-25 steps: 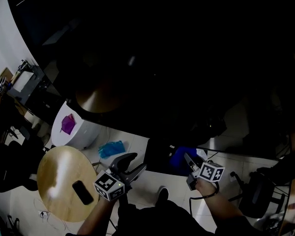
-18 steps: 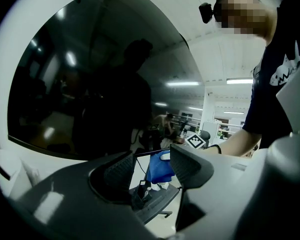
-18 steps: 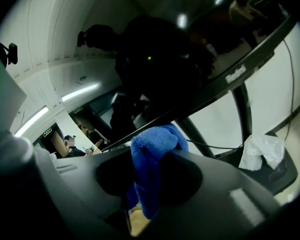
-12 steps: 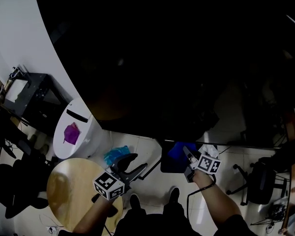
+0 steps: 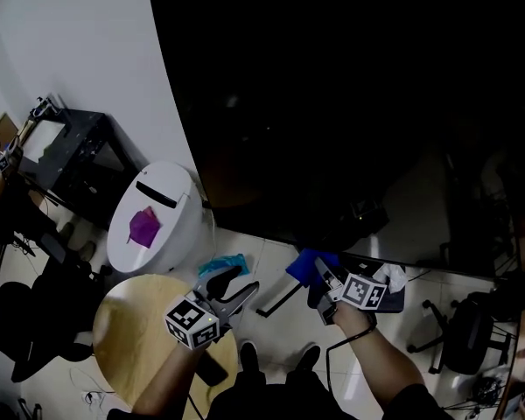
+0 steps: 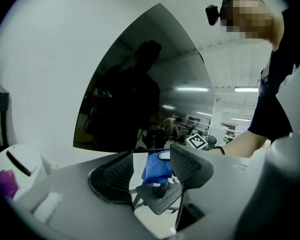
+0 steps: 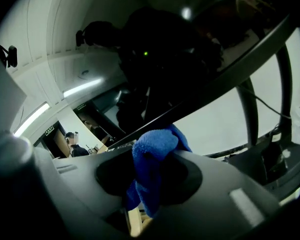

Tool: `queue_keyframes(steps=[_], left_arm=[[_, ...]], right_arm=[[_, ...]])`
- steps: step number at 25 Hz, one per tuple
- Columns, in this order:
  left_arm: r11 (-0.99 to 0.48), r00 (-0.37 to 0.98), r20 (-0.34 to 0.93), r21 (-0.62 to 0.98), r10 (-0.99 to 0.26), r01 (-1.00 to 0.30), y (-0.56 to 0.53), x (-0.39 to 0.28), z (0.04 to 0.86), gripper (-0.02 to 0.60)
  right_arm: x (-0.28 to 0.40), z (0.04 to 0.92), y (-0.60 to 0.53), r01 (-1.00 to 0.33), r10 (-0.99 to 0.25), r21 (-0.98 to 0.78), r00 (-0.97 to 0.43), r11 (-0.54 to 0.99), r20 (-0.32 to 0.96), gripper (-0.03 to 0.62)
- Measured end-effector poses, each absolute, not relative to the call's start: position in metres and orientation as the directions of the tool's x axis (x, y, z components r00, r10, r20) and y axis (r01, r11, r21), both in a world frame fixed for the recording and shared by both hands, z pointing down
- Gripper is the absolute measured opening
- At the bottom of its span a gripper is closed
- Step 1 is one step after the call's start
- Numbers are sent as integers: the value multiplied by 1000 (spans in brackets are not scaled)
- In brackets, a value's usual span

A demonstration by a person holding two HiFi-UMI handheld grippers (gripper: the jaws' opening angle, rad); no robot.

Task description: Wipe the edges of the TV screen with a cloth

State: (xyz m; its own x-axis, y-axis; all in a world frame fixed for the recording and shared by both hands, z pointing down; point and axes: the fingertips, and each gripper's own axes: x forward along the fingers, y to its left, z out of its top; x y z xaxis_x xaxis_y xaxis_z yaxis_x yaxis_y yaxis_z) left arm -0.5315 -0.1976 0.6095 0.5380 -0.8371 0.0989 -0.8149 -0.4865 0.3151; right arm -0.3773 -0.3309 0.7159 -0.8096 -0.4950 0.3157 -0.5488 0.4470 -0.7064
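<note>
Along the lower edge of a large dark TV screen (image 5: pixel 350 103), a blue cloth (image 5: pixel 303 265) is bunched up and pinched in the right claw (image 5: pixel 318 280). In the right gripper view the two pads are clenched on the cloth. Its fluffy top rises above them and reaches the screen's dark bottom frame, where it seems to touch. The cloth sits about midway along that bottom edge.

The left claw (image 5: pixel 243 283) hangs just below the screen's lower left corner, well apart from the cloth. Its pads stand apart and released, with nothing between them. Through the gap, the left gripper view shows the blue cloth farther off.

Below and to the left of the screen, against the white wall, stands a white bin (image 5: pixel 171 213) with a purple patch (image 5: pixel 143 227) on its lid. A small teal bundle (image 5: pixel 220 264) lies on the floor beside the bin. A round wooden counter (image 5: pixel 136 331) stands further down, under the person's left forearm.
</note>
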Motion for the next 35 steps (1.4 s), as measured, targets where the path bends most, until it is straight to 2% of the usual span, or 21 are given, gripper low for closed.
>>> queue_keyframes(steps=[21, 31, 35], left_arm=[[-370, 434, 105, 370, -895, -852, -186, -655, 635, 219], [-311, 389, 127, 401, -912, -861, -175, -701, 650, 221], [-339, 411, 165, 342, -897, -876, -175, -702, 656, 269]], right_arm=[[-597, 719, -300, -410, -292, -754, -909, 513, 296, 115], [-653, 714, -281, -336, -209, -782, -941, 525, 264, 115], [-666, 704, -263, -281, -154, -786, -960, 550, 236, 115]])
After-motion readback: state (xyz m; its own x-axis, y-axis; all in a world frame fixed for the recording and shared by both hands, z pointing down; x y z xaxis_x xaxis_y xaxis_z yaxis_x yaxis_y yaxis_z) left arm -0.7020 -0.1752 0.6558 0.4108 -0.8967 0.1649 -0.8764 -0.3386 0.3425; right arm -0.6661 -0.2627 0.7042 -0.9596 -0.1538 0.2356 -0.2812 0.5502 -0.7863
